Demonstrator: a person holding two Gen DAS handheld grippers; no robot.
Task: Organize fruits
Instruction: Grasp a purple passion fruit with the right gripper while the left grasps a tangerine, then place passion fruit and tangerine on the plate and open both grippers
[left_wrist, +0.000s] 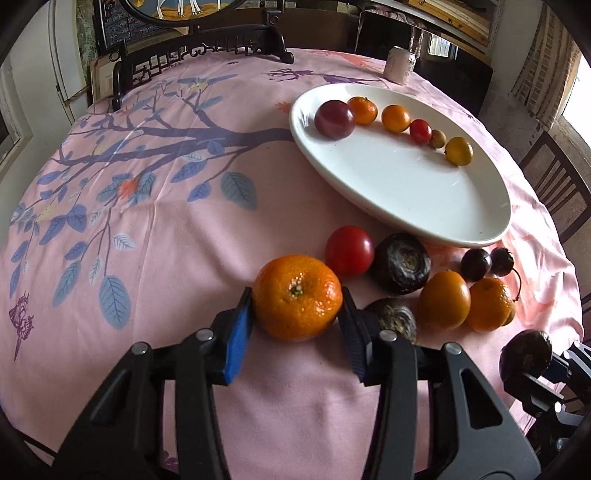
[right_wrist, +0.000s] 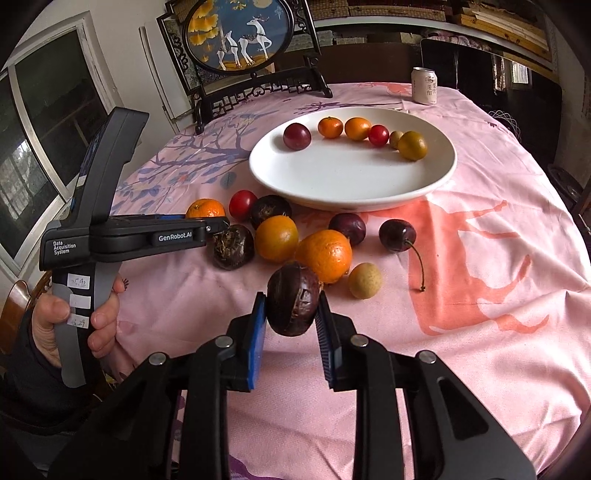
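My left gripper (left_wrist: 297, 301) is shut on a mandarin (left_wrist: 297, 296) low over the pink tablecloth; the mandarin also shows in the right wrist view (right_wrist: 205, 209). My right gripper (right_wrist: 291, 306) is shut on a dark wrinkled passion fruit (right_wrist: 293, 302), held just above the cloth; it also shows in the left wrist view (left_wrist: 526, 353). A white oval plate (left_wrist: 406, 195) (right_wrist: 332, 177) holds a row of several small fruits, among them a plum (left_wrist: 334, 119) and a cherry tomato (left_wrist: 420, 130). Loose fruits lie in front of the plate.
Loose on the cloth: a red tomato (left_wrist: 349, 251), two dark passion fruits (left_wrist: 402, 263), oranges (right_wrist: 277, 238), a cherry with stem (right_wrist: 397, 235), a longan (right_wrist: 365, 280). A can (right_wrist: 424, 85) and a framed deer screen (right_wrist: 236, 33) stand at the back.
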